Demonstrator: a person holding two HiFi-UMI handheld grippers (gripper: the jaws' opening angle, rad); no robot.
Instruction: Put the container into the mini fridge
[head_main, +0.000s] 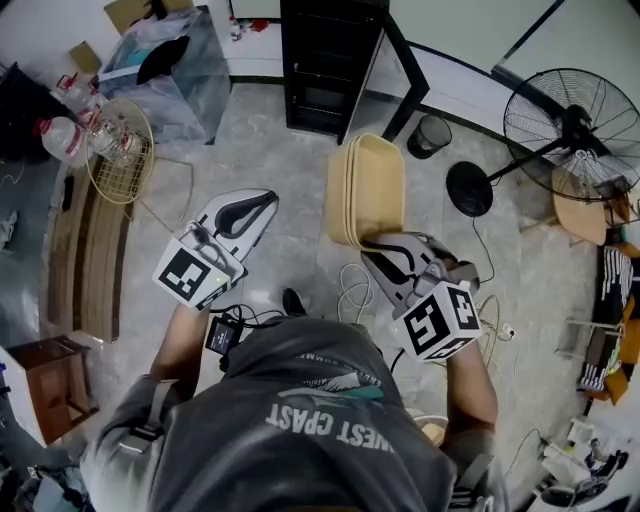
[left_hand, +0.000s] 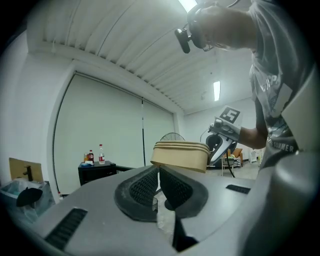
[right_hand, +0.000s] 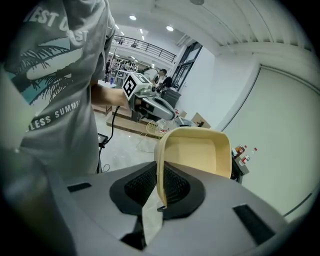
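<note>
Right gripper (right_hand: 160, 186) clamps 1 thin wall of tan container (head_main: 366, 188); left gripper (left_hand: 158, 184) closed, empty. Risk: edge-only pinch lets container pivot or slip free.

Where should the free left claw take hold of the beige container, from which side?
On the container, likely the thin rim wall at the far end, opposite the right claw, which pinches the near wall. The left claw comes from its own side, straddling the edge.
</note>
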